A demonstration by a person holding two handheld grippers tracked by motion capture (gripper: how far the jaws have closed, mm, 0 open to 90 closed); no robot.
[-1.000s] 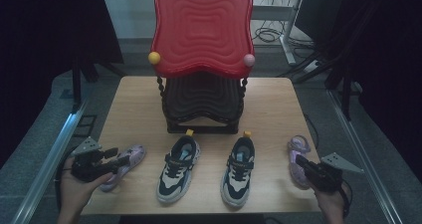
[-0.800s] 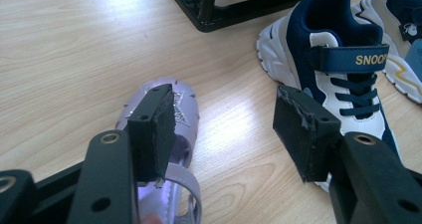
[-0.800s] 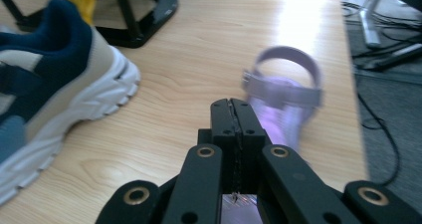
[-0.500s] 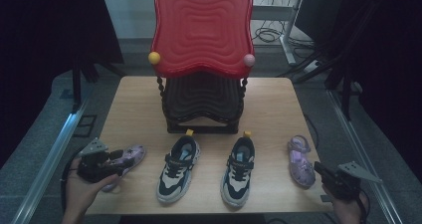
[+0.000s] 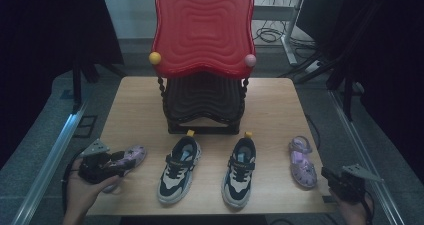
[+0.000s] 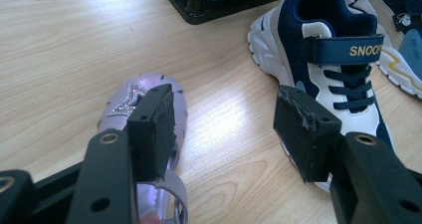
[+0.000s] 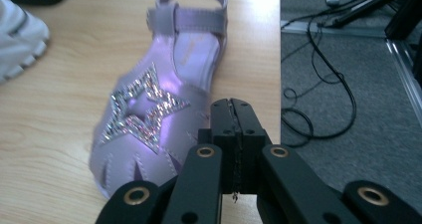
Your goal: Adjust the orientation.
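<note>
Two purple sandals and a pair of navy-and-white sneakers lie in a row on the wooden table (image 5: 135,100). My left gripper (image 5: 119,162) rests at the left sandal (image 5: 134,154). In the left gripper view it (image 6: 226,117) is open, its left pad (image 6: 152,127) over the sandal's (image 6: 124,97) toe, with bare wood between the pads. The left sneaker (image 6: 328,59) lies just past the right pad. My right gripper (image 5: 326,175) sits at the table's near right corner, shut (image 7: 234,114) and empty, with the right sandal (image 7: 164,94) just ahead of it.
A black shoe rack (image 5: 202,105) with a red wavy tray (image 5: 202,30) on top stands behind the shoes. The two sneakers (image 5: 180,167) (image 5: 240,171) sit side by side in the middle. Cables (image 7: 318,99) lie on the grey floor right of the table edge.
My right gripper has drawn back from the right sandal toward the table's near right corner. The left gripper has stayed by the left sandal.
</note>
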